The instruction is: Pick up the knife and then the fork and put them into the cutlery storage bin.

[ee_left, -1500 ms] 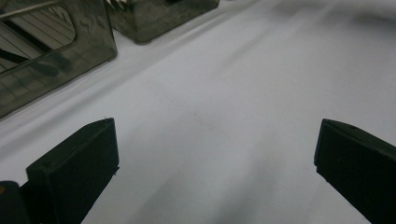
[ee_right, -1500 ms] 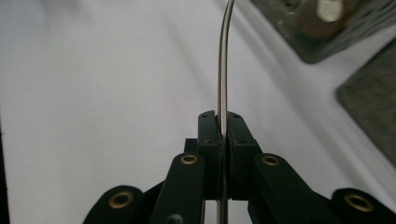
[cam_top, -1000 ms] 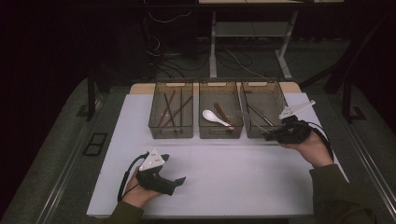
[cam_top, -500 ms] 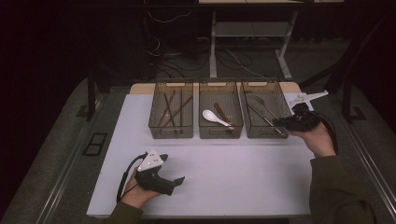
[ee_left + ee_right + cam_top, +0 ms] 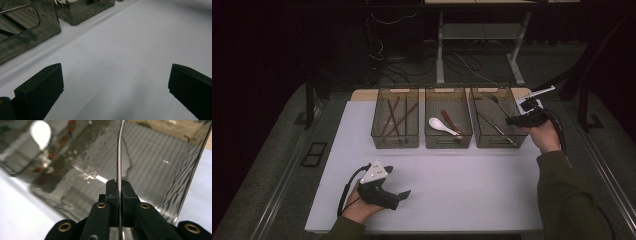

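Observation:
My right gripper (image 5: 513,120) is at the right rim of the right-hand smoky bin (image 5: 497,145), shut on the handle of a thin metal utensil (image 5: 499,106) that reaches out over that bin. In the right gripper view the gripper (image 5: 119,186) clamps the utensil's handle (image 5: 119,157) edge-on, with the bin wall (image 5: 155,157) just behind. My left gripper (image 5: 404,192) rests on the white table (image 5: 472,195) at the front left. Its own view shows the left gripper (image 5: 112,82) open wide over bare table.
Three bins stand in a row at the back. The left bin (image 5: 396,145) holds brown chopsticks (image 5: 393,117). A white spoon (image 5: 439,124) and a brown one lie in the middle bin (image 5: 448,145). Another metal utensil (image 5: 494,127) lies in the right bin.
My right gripper has moved back and to the right along the right bin, rising a little with the metal utensil in it. The left gripper has stayed put.

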Demonstrator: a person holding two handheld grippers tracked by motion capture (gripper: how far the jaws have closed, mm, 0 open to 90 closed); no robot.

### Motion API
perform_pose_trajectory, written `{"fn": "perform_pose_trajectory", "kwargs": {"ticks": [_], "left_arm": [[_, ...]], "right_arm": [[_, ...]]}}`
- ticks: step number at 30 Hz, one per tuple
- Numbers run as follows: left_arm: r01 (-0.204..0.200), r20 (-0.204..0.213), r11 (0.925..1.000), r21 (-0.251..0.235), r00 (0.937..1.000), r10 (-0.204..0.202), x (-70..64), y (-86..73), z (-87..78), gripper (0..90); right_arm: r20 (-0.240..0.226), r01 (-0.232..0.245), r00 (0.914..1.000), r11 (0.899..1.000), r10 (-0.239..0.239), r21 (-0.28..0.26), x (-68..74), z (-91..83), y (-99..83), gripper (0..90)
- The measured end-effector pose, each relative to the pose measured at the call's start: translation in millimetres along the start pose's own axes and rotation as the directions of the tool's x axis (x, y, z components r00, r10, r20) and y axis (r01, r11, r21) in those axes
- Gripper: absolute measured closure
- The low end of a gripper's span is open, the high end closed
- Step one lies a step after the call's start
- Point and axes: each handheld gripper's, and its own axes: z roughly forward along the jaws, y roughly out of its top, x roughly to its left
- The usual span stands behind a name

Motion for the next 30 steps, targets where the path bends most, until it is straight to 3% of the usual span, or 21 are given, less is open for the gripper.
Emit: {"fn": "perform_pose_trajectory", "kwargs": {"ticks": [6,16,22,30], "left_arm": [[-0.004,0.005,1.0,0.001,1.0,0.004,-0.7,-0.1,0.9,0.0],[-0.003,0.008,1.0,0.002,1.0,0.003,-1.1,-0.1,1.1,0.0],[-0.002,0.009,1.0,0.002,1.0,0.002,-0.8,-0.1,0.9,0.0],[-0.004,0.009,1.0,0.004,1.0,0.004,-1.1,0.0,1.3,0.0]], "right_arm": [[0.029,-0.022,0.9994,0.998,0.02,0.058,-5.0,20.2,2.2,85.8],[0.075,0.027,0.9964,0.987,-0.039,0.161,3.3,43.1,8.6,84.6],[0.073,0.021,0.9967,0.986,-0.033,0.168,3.1,45.5,8.9,83.1],[0.063,0.002,0.998,0.996,-0.007,0.091,-1.5,35.1,9.9,68.4]]}}
